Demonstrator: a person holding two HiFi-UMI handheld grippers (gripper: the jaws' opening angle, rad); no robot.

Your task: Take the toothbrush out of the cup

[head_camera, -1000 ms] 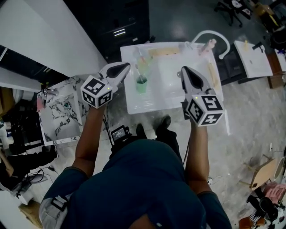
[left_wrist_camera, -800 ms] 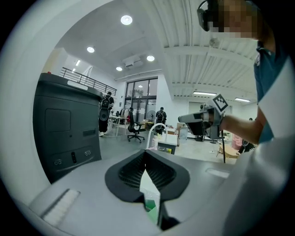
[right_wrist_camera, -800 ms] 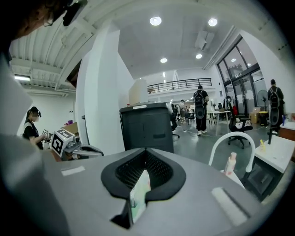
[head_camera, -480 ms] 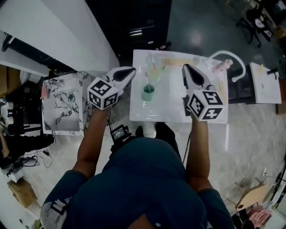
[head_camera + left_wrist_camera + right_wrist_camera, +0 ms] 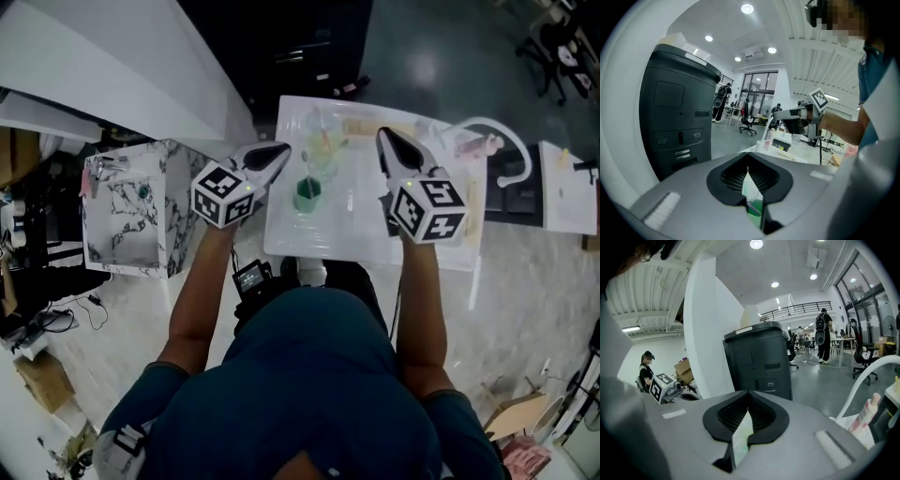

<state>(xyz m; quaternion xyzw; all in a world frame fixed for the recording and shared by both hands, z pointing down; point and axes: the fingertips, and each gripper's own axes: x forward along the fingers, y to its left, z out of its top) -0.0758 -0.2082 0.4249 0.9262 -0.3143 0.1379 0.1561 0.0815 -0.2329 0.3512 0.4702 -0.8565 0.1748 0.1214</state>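
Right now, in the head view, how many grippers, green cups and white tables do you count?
grippers: 2, the left gripper and the right gripper
green cup: 1
white table: 1
total: 4

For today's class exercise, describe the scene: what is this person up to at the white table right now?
A person holds two grippers at the white table, the left gripper and right gripper on either side of a green cup. Both are shut and empty. The toothbrush looks to be in the cup, untouched.
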